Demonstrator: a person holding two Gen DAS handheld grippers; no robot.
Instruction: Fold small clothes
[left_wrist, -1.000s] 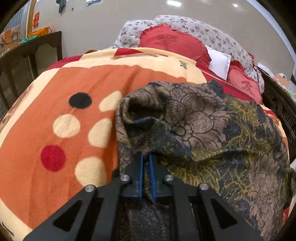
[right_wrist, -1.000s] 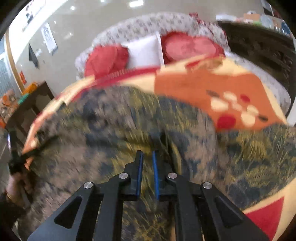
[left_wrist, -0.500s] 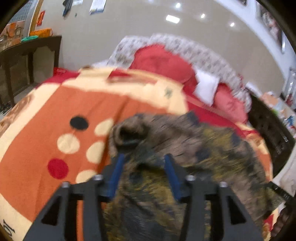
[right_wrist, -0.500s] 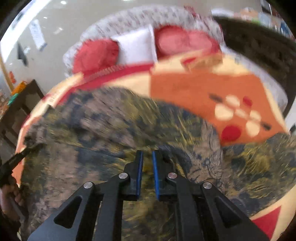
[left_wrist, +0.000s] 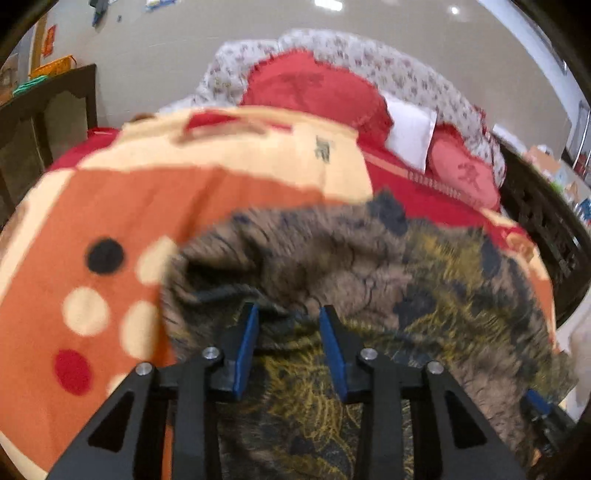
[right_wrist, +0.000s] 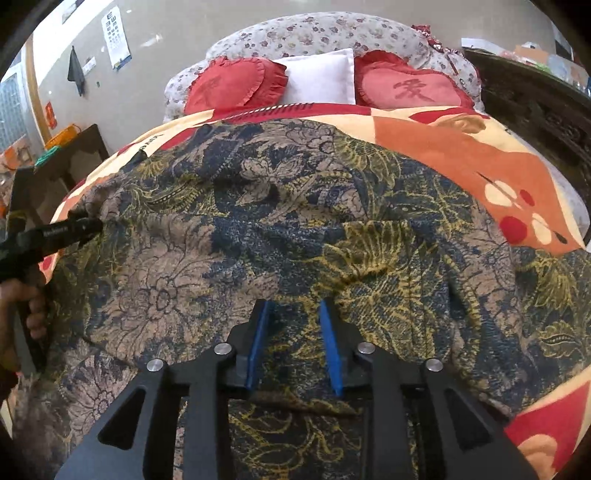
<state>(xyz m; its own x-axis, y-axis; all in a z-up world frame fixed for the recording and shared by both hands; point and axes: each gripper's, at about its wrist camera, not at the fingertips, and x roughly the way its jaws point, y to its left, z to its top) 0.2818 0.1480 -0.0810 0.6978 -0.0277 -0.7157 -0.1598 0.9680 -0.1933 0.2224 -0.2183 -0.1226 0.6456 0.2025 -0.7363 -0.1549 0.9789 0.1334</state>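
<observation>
Motion blurred the left view. The brown-and-navy floral cloth garment (right_wrist: 280, 229) lay under both tongs, left gripper (left_wrist: 290, 332) just narrowing, right gripper (right_wrist: 293, 332) just parting, neither pinching fabric.

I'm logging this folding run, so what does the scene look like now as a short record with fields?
garment: dark floral-print cloth spread over the bed
surface: orange blanket with dots
left tongs: open above the cloth edge, closing a little just now, nothing pinched
right tongs: open, jaws just opened, cloth below and not gripped
pillows: red heart pillow, white pillow at the head
fold: not yet finished
</observation>
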